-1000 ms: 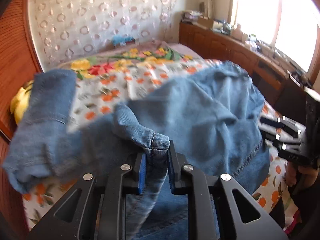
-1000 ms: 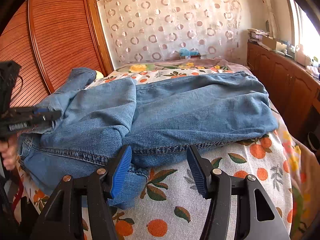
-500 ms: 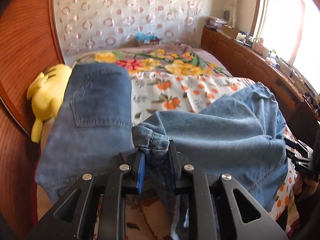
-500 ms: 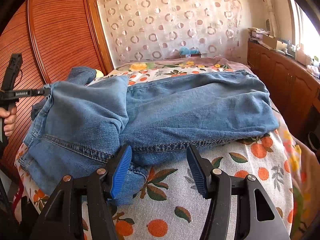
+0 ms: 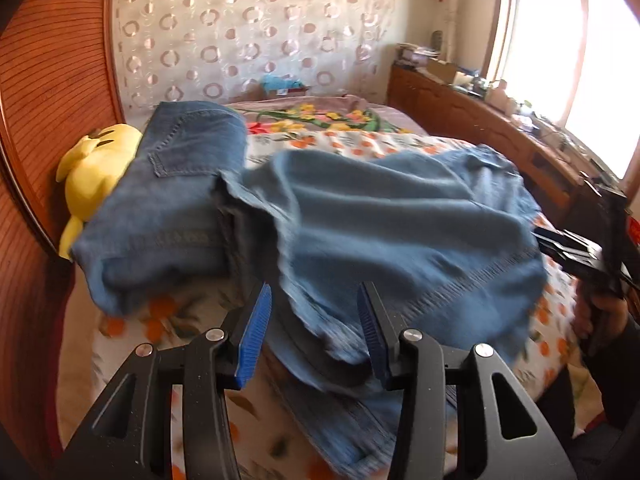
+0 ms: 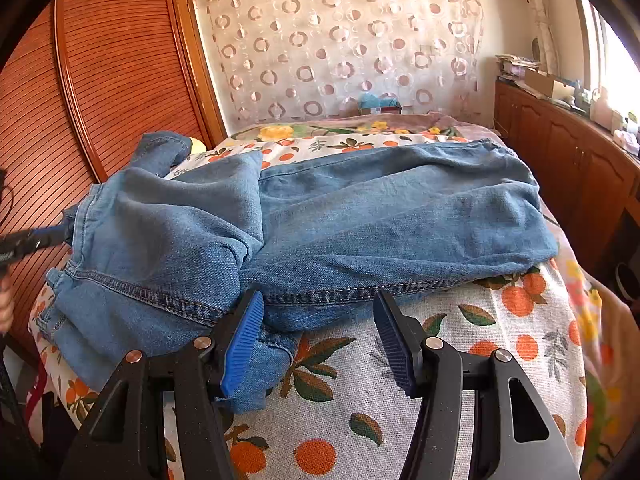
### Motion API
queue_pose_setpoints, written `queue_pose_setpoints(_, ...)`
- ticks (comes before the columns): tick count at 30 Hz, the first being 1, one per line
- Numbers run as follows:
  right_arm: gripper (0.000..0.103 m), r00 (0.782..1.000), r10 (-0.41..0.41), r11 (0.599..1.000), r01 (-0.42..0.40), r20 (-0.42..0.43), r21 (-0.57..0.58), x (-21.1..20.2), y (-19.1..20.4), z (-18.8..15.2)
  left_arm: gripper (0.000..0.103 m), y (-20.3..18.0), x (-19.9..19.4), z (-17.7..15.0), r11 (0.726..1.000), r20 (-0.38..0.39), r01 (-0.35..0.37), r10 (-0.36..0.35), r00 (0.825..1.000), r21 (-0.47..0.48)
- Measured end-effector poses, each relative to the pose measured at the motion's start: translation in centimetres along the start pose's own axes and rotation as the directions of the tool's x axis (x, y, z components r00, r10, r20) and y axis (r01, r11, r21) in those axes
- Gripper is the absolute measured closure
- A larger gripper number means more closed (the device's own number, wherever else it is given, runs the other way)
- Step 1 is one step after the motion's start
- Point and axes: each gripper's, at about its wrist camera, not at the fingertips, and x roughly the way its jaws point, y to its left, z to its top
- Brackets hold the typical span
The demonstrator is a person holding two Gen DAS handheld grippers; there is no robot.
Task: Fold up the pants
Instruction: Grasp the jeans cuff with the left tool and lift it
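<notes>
Blue denim pants [image 6: 360, 220] lie across the bed, one leg end laid back over the rest at the left. In the left wrist view the pants [image 5: 380, 220] spread before my left gripper [image 5: 314, 328], which is open with blue pads; blurred denim lies between and below its jaws, not clamped. My right gripper [image 6: 318, 332] is open and empty at the near seam edge of the pants. The left gripper shows in the right wrist view [image 6: 36, 238] at the pants' left edge. The right gripper shows in the left wrist view [image 5: 572, 252] at the far right.
The bed has an orange-fruit print cover [image 6: 500, 340]. A yellow plush toy [image 5: 96, 164] lies by the wooden wardrobe [image 6: 100, 80] at the left. A wooden cabinet [image 6: 580, 168] with clutter runs along the right under the window.
My left gripper has opened and let go of the pant leg hem it was clamping; the leg now lies folded over the pants. The right gripper has stayed in place.
</notes>
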Motion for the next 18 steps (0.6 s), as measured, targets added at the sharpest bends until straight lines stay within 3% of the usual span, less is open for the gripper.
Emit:
queue_pose_setpoints(5, 0.044, 1.000, 0.012, 1.000, -0.012, 0.008, -0.027, -0.4, 0.1, 0.0, 0.057, -2.2, 0.4, -1.8, 0.999, -0.027, 0.035, -0.034, 0.999, 0.027)
queue_pose_setpoints(12, 0.044, 0.998, 0.061, 0.998, -0.061, 0.009, -0.027, -1.8, 0.3, 0.4, 0.058, -2.2, 1.4, -2.7, 1.000, -0.036, 0.019, -0.019, 0.999, 0.006)
queue_pose_setpoints(14, 0.044, 0.994, 0.105, 0.994, -0.105, 0.016, -0.030, -2.4, 0.6, 0.7, 0.076, -2.4, 1.2, -2.9, 1.000, -0.019, 0.014, -0.014, 1.000, 0.014)
queue_pose_setpoints(16, 0.044, 0.992, 0.122, 0.992, -0.122, 0.012, -0.038, -2.4, 1.0, 1.0, 0.085, -2.3, 0.9, -3.1, 1.000, -0.009, 0.014, -0.014, 1.000, 0.013)
queue_pose_setpoints(18, 0.044, 0.991, 0.134, 0.990, -0.135, -0.017, -0.049, -1.8, 1.5, 1.1, 0.087, -2.1, 0.5, -3.1, 0.999, 0.001, 0.032, -0.032, 0.999, 0.006)
